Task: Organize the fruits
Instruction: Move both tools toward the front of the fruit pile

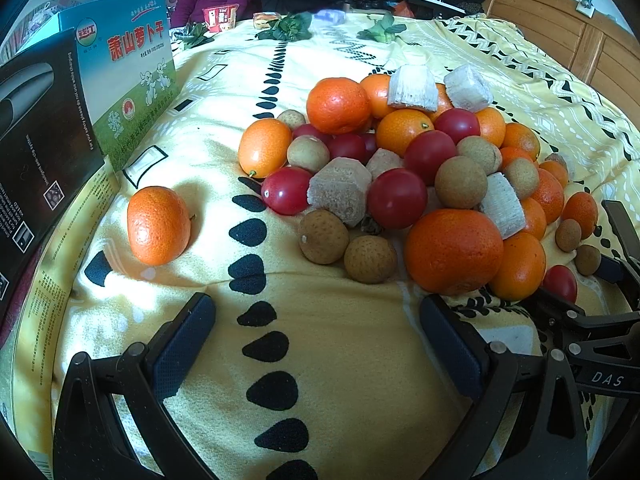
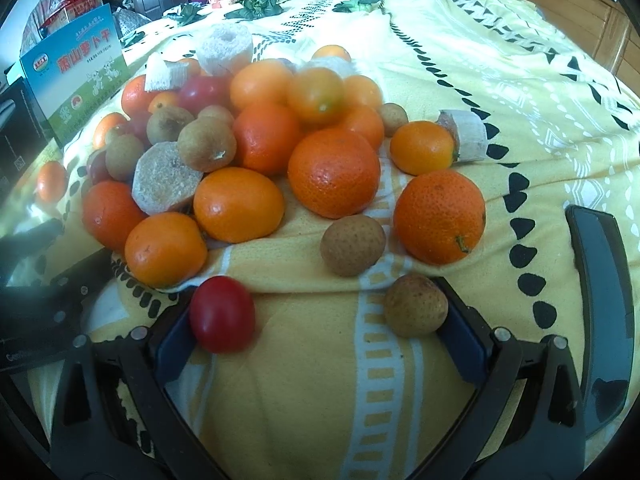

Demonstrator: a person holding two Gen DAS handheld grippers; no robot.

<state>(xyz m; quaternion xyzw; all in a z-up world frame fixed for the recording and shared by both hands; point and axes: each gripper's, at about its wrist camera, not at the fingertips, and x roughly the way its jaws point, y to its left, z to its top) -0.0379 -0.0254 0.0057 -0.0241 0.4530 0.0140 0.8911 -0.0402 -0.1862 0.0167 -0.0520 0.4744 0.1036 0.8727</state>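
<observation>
— Right hand-held gripper (image 2: pixel 320 332) gapes wide beside my landmark, the fruit pile (image 2: pixel 248 140) on the bed; a cherry tomato (image 2: pixel 222 314) touches its near-pile finger.

— Left hand-held gripper (image 1: pixel 316 344)?

— Spread, empty. I'd pinch the tomato's middle gently: smooth, squashy. Fruit beneath the pile is hidden.

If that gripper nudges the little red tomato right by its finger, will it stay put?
Probably not. The tomato looks round and glossy, so it would likely roll or slip on the blanket. It seems to touch the open right gripper's left finger, so a squeeze might bruise it.
</observation>
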